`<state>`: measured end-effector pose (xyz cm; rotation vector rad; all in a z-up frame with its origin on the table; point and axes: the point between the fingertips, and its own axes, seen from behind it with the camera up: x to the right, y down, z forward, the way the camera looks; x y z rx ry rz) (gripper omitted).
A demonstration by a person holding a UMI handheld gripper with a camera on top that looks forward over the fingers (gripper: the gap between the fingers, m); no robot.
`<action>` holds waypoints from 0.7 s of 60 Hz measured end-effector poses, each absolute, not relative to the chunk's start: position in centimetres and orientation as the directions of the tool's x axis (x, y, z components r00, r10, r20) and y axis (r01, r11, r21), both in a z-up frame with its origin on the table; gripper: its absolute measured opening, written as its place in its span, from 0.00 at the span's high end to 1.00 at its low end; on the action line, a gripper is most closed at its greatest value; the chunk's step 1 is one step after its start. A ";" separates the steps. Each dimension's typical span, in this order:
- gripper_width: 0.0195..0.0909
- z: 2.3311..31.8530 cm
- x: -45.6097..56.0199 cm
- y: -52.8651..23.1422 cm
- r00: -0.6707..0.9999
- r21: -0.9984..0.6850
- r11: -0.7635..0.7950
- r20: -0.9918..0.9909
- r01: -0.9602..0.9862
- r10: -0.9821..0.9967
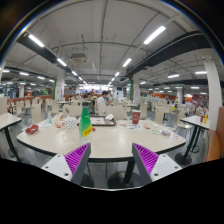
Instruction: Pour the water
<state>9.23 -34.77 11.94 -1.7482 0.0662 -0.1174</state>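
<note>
Beyond the hand-held gripper (110,160), small items at the far rim of a pale rounded surface (110,143): too tiny to identify. Ahead of the left finger, upright green bottle (86,122). Ahead of the right finger, red cup (136,117). Fingers spread wide, nothing between, purple ridged pads (77,156). Large hall behind, long ceiling lights.

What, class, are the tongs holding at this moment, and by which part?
Nothing is held. The tongs are open with only bare table between their fingers; the green bottle stands untouched on the table, well beyond them.
</note>
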 end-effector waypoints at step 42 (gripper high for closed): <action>0.09 10.3 2.5 -20.6 0.999 -0.966 -0.259 -0.009 -0.001 0.031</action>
